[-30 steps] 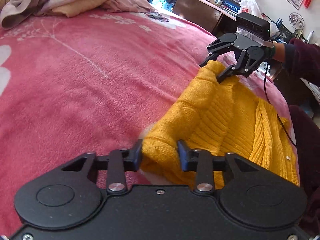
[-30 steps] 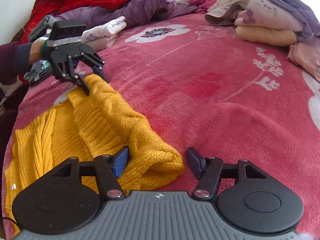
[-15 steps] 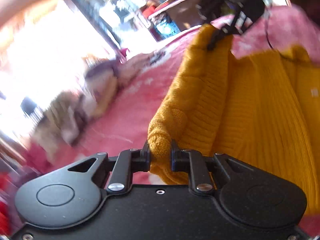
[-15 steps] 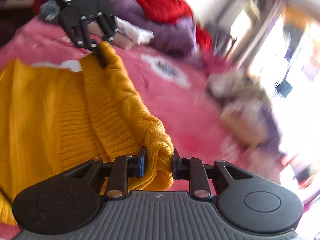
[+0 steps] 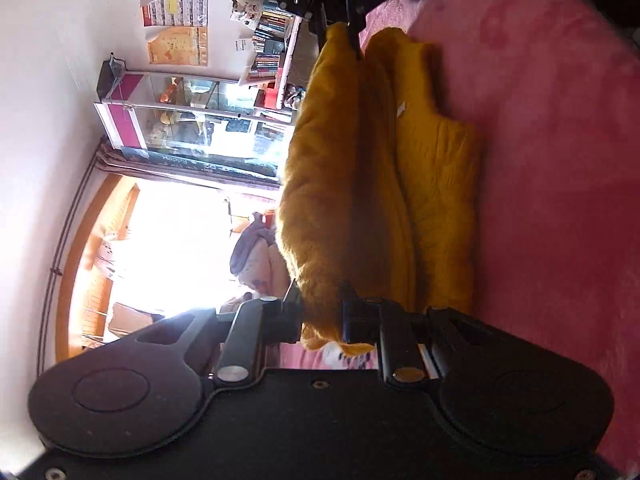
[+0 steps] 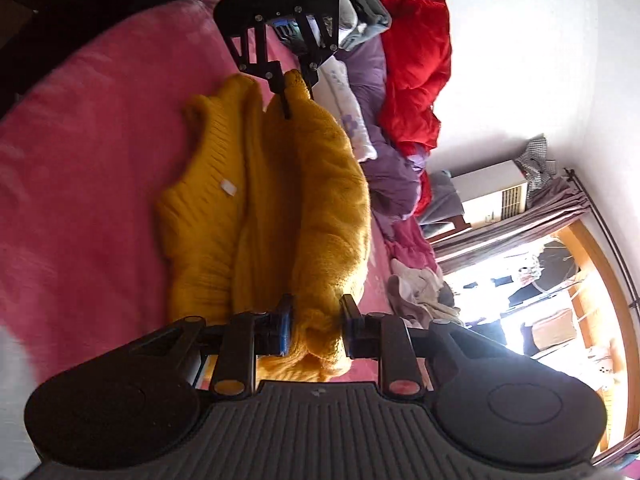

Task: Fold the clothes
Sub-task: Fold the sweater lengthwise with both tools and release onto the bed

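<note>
**Now lifting one sweater edge to fold it over**

Clearly mid-fold: holding one long edge of the yellow sweater [image 5: 336,184] raised off the pink bed [image 5: 560,160], gripped at both ends. Left gripper [image 5: 320,312] pinching a thick bunch of knit at the near end of that edge, jaws drawn in tight on the wool after just closing on it. Right gripper [image 6: 314,322] doing the same at the other end, jaws likewise just closed and clamped on a wad of yellow knit. Each gripper visible in the other's view, biting the far corner [image 5: 344,28] [image 6: 286,92].

Held this way, probably, to keep the edge taut between two points so the raised half can be carried across flat. Rest of the sweater lying on the bed beside and below the lifted flap, white tag [image 6: 229,187] showing. Other clothes piled well apart toward the wall.
</note>
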Available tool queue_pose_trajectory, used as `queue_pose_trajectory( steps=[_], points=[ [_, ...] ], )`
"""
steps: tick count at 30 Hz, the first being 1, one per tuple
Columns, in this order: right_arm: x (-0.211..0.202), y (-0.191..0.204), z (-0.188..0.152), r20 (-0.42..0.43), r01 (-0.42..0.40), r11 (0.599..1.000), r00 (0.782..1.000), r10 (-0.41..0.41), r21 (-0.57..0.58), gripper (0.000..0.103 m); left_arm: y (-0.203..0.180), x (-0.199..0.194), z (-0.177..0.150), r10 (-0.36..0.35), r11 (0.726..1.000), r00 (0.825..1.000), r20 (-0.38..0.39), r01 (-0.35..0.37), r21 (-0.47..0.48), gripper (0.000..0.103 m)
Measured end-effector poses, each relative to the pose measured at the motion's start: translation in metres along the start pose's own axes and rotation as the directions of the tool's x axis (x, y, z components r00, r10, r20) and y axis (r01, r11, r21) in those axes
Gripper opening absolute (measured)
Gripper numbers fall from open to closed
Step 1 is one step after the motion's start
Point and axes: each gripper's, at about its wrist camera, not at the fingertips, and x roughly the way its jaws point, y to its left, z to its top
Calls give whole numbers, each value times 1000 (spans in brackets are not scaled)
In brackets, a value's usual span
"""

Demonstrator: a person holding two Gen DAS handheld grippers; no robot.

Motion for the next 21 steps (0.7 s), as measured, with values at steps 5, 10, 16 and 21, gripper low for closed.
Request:
queue_pose_trajectory(
  steps=[5, 10, 16, 21],
  points=[
    [-18, 1, 19, -8, -22, 1000, 1000, 22, 7, 23, 3, -13, 1, -6, 1000, 1000, 18, 5, 25, 16],
    [-24, 30, 26, -44, -58, 998, 997, 57, -27, 23, -29, -17, 5, -100, 992, 995, 18, 98, 79, 15],
    [-17, 47, 32, -105, -79, 997, 991, 81, 22, 25, -2, -12, 19, -207, 972, 977, -51, 200, -124, 29],
    [-50, 39, 26, -95, -124, 991, 987, 129, 56, 53, 58, -15, 21, -306, 852, 951, -41, 254, -457, 54]
  ],
)
